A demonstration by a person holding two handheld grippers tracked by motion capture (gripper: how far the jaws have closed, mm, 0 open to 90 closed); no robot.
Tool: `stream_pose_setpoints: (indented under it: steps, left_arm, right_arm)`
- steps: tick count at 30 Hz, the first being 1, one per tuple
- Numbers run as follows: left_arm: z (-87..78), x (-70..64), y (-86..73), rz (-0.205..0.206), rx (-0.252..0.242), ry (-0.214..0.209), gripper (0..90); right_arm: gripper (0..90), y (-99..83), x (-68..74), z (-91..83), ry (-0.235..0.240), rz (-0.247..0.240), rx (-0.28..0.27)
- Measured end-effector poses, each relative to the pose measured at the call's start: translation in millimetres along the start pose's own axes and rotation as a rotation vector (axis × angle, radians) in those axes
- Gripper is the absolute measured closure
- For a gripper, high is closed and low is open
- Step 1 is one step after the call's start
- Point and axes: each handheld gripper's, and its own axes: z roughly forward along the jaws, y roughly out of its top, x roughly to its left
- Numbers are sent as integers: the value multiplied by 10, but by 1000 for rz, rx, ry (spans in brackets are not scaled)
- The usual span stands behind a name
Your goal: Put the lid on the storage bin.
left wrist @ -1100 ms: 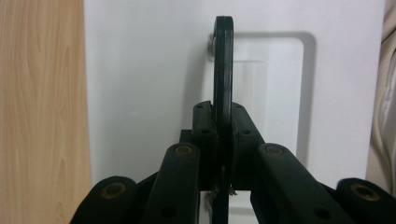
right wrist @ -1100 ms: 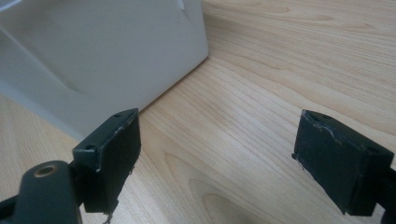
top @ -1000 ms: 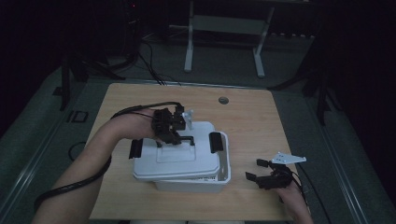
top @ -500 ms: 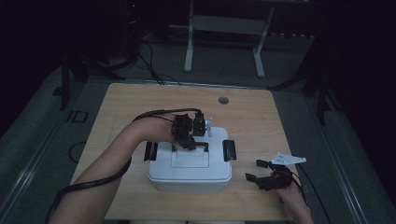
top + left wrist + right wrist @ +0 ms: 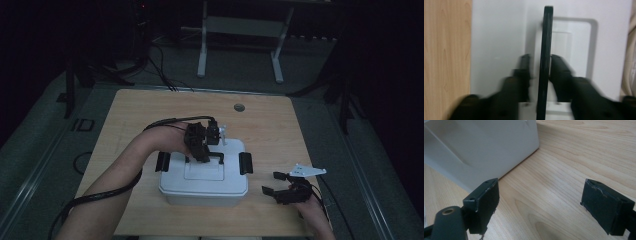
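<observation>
A white lidded box (image 5: 200, 182) stands level on the wooden table (image 5: 150, 107), near its front edge. A thin black handle (image 5: 216, 156) stands up from the lid, and a black latch (image 5: 162, 161) sits on each short side. My left gripper (image 5: 202, 149) is over the lid, shut on that handle. In the left gripper view the handle (image 5: 545, 37) runs upright between the blurred jaws of the left gripper (image 5: 540, 60), above the white lid (image 5: 496, 37). My right gripper (image 5: 271, 183) rests open just right of the box. In the right gripper view the right gripper (image 5: 549, 195) frames bare wood, with the box wall (image 5: 481, 142) ahead to the left.
A round grommet (image 5: 239, 107) sits in the table's far middle. A metal stand (image 5: 240, 30) is on the dark floor behind the table. A black cable (image 5: 100, 197) trails off the left forearm past the table's front left edge.
The left gripper has shifted the box to the right by its handle, and the box has gone from tilted to level. The right gripper has stayed put.
</observation>
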Motion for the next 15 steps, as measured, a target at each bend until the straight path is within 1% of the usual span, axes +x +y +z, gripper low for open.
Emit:
stream_pose_setpoints:
  steps: [1,2,3,5,6,7,8,9,10,11,12,13,14,15]
  left_arm:
    - [-7,15,-26,-9,2,21,590]
    - [-8,43,-65,-55,-11,18,540]
    - [-10,61,-90,-78,-18,16,463]
    - [-21,97,-144,-105,-39,32,413]
    - [-19,109,-184,-133,-60,20,379]
    - [-22,117,-205,-139,-66,18,315]
    - [-20,127,-239,-157,-80,13,307]
    - [-18,130,-261,-169,-87,-1,273]
    - [-15,131,-297,-166,-92,-14,208]
    - [-12,125,-319,-163,-90,-2,177]
    - [-12,125,-339,-166,-94,1,177]
    - [-12,123,-359,-180,-98,-5,176]
    - [-16,122,-377,-174,-102,4,166]
    - [-22,114,-390,-177,-106,13,155]
  right_arm:
    - [145,1,-1,0,0,1,-2]
    - [145,3,-1,-2,1,2,-3]
    - [145,5,-2,-2,3,4,-5]
    - [145,9,0,0,3,3,-5]
    - [145,9,2,0,4,3,-6]
    - [145,11,5,1,6,3,-6]
    - [145,11,8,2,6,2,-4]
    - [145,12,10,3,7,0,-2]
    - [145,13,11,3,7,-1,-2]
    - [145,13,12,5,8,0,-2]
    - [145,14,12,6,8,2,-1]
    - [145,13,12,7,7,1,0]
    - [145,12,10,7,7,2,0]
    - [145,10,8,6,6,2,-1]
